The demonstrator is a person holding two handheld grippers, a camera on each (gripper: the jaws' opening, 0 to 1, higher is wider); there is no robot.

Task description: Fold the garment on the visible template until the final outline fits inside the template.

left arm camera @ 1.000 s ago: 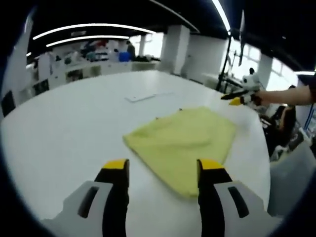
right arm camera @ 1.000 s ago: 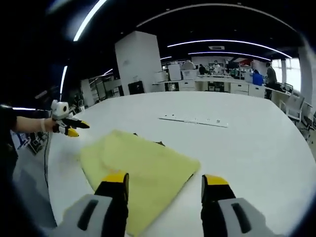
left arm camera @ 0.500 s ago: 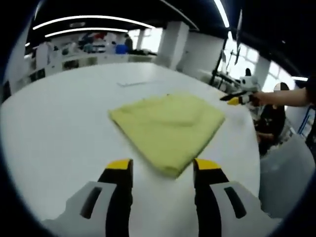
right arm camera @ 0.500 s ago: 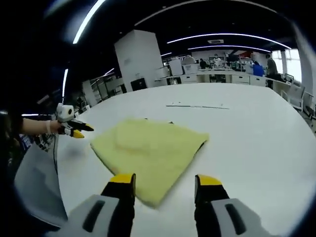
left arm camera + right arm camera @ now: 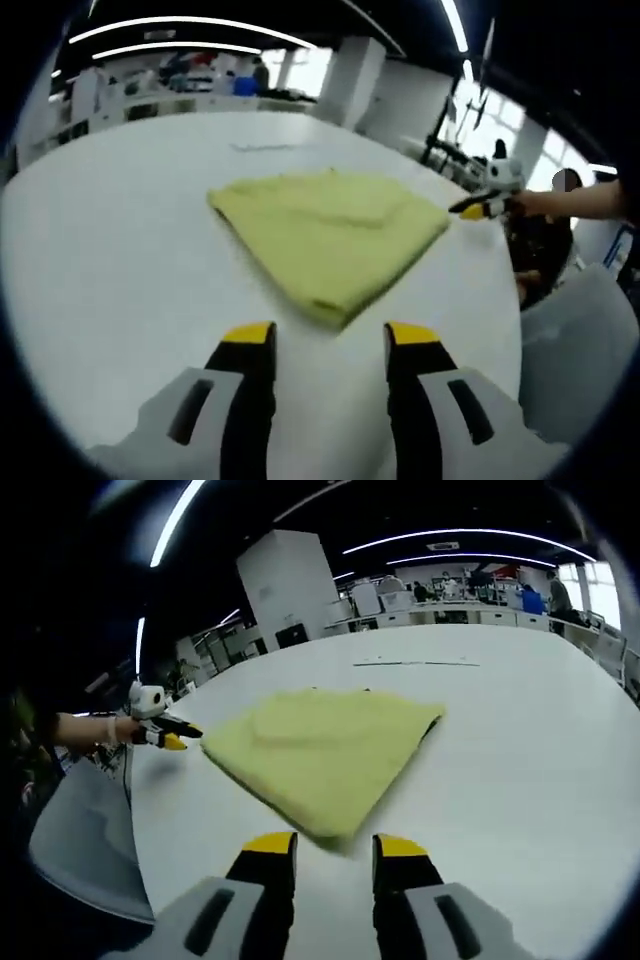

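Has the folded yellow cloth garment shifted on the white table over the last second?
Cannot tell. The folded yellow cloth garment keeps its place beside the thin strip on the white table; the whole picture shifts, so the cameras moved.

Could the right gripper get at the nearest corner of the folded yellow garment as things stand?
Probably yes. The right gripper is open, and the yellow garment's near corner lies just ahead of its jaws on the bare white table, with nothing between them.

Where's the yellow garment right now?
The folded yellow garment lies flat on the white table, just beyond the left tool; in the right gripper view it lies ahead of the right tool.
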